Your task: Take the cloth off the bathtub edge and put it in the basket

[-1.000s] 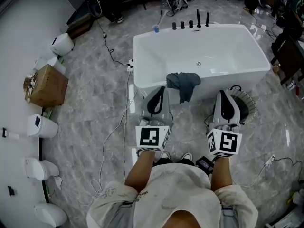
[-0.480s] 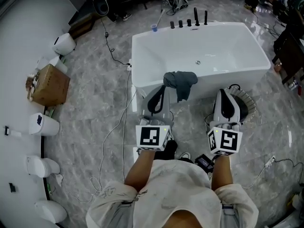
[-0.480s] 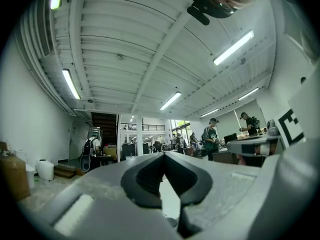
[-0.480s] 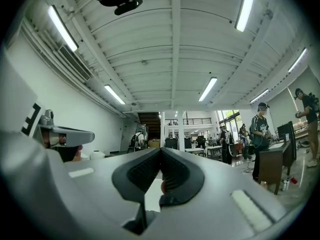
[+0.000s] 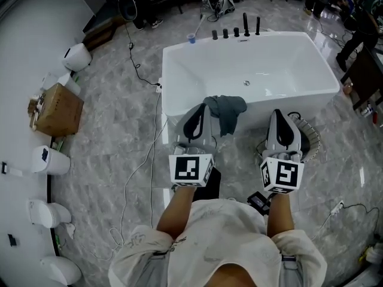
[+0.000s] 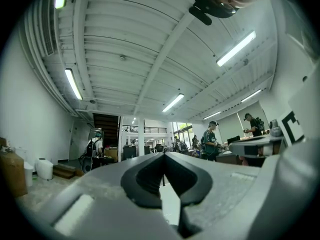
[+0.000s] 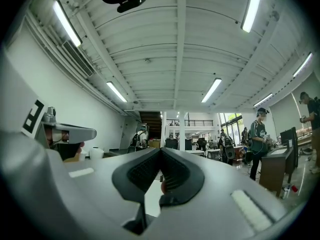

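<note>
A grey-green cloth (image 5: 224, 109) hangs over the near edge of the white bathtub (image 5: 179, 79), in the middle of the head view. My left gripper (image 5: 202, 107) points at the tub edge just left of the cloth, not touching it; its jaws meet at the tips and hold nothing. My right gripper (image 5: 279, 113) is shut and empty, held well to the right of the cloth. A round wire basket (image 5: 311, 141) stands on the floor by the tub, partly hidden behind the right gripper. In the left gripper view the left gripper (image 6: 164, 155) faces the ceiling and hall, as does the right gripper (image 7: 161, 150) in its own view.
Black taps (image 5: 236, 30) and a blue cup (image 5: 190, 39) sit on the tub's far edge. A cardboard box (image 5: 57, 109) and white toilets (image 5: 49, 159) line the left wall. Cables (image 5: 143, 154) run over the marble floor. A person (image 5: 359, 26) stands at the far right.
Both grippers have come closer to the tub edge as the person stepped forward. The left gripper tip now reaches the tub wall beside the cloth. Both stayed shut.
</note>
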Tool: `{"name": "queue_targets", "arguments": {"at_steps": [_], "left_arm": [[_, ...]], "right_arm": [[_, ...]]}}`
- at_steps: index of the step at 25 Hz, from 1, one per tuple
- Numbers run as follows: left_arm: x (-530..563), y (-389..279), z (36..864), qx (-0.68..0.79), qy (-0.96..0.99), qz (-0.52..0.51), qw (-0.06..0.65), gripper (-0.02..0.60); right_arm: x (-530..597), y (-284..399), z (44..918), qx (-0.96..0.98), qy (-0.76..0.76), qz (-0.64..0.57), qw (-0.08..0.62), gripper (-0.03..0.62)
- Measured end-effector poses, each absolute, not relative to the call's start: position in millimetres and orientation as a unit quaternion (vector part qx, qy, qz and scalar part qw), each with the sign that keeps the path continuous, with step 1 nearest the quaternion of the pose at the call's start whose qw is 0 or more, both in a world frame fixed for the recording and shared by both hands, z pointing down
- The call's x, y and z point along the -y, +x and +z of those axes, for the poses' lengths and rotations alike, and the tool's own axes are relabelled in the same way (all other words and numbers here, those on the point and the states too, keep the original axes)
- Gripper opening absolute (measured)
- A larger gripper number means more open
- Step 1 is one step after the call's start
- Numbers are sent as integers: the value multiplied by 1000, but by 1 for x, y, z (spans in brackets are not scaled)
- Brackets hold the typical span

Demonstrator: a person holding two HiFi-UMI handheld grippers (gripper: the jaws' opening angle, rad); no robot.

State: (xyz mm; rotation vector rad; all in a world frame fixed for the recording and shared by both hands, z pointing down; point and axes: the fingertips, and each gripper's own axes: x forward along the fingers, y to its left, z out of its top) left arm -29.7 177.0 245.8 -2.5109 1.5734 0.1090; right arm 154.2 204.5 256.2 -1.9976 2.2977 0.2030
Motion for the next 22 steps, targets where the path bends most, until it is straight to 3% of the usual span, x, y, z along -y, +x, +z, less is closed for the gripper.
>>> {"name": "queue_targets", "arguments": {"at_steps": [22], "left_arm": [[81,-111,263,-532,-844,45,52,0]], "right_arm": [[57,67,273,-752,-657,55,0,2]]}}
